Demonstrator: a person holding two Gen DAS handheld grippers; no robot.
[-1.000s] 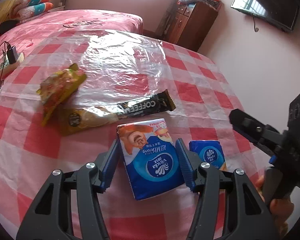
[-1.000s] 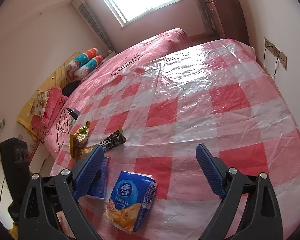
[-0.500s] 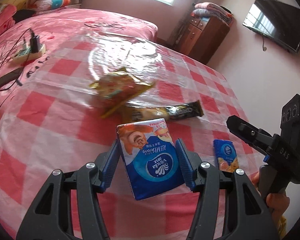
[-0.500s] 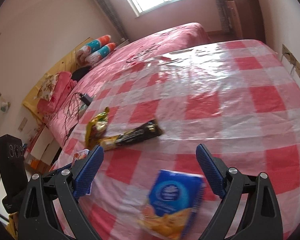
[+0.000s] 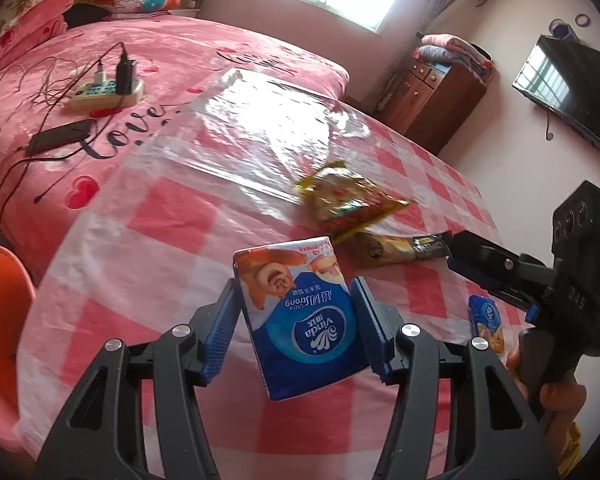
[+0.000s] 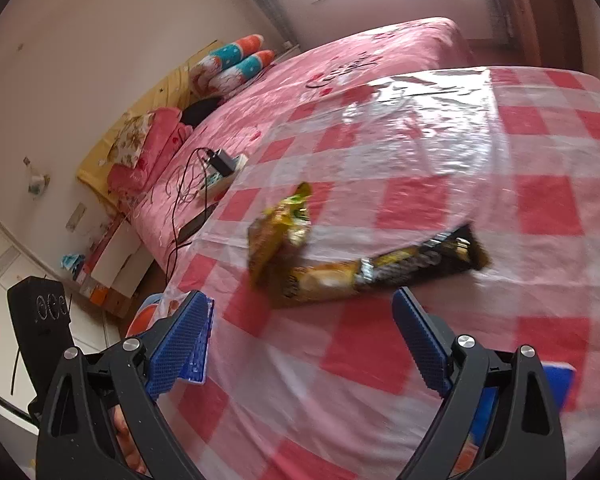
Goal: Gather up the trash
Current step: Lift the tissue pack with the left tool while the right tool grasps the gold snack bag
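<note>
Between the blue pads of the left gripper, a tissue pack sits clamped, tilted, clear of the checked cloth, exactly as it was a second ago. Against that earlier view, the scene behind has slid: the yellow wrapper and coffee sachet now lie right of and beyond the pack, and a power strip on the pink bed shows at upper left. Right gripper: jaws wide apart, nothing between them, above the cloth, with the sachet now just ahead of its tips. A second, smaller tissue pack lies on the cloth beneath the right gripper.
</note>
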